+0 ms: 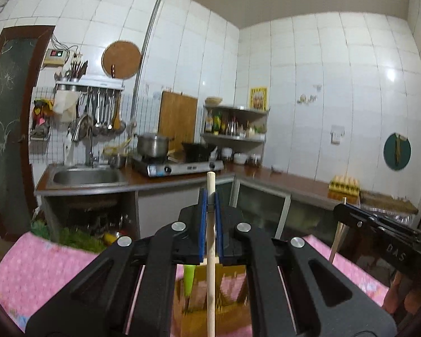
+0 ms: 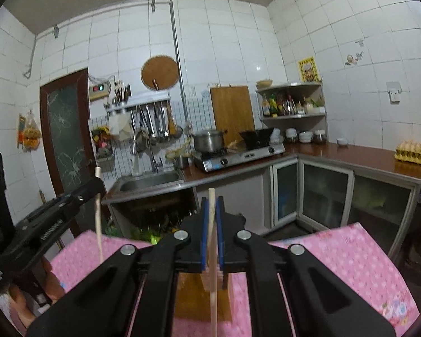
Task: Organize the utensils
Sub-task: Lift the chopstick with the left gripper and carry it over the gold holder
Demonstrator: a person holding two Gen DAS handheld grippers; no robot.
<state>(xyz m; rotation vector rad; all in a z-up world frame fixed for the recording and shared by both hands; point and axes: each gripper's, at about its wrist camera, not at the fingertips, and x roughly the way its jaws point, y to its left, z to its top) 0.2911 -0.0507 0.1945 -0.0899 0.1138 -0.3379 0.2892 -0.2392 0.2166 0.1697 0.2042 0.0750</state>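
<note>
Presently: left gripper [image 1: 210,205] clamped on one upright wooden chopstick [image 1: 210,241]; right gripper [image 2: 212,210] clamped on another chopstick [image 2: 212,258]. Both hang tip-down directly over the wooden holder [image 2: 193,297] mid-table on the pink cloth [image 2: 350,264].

Each camera sits just behind its own gripper and looks forward along the fingers, level across the room, with the pink cloth [image 1: 42,264] close below. The left view faces the sink [image 1: 87,177] and stove [image 1: 179,165], with the corner to the right. The right view looks from further right, angled toward the same sink [image 2: 151,181] and stove [image 2: 238,154]. Both share the tiled wall, corner shelf [image 1: 235,123] and egg tray [image 1: 345,186], and each catches the other gripper at its edge.
</note>
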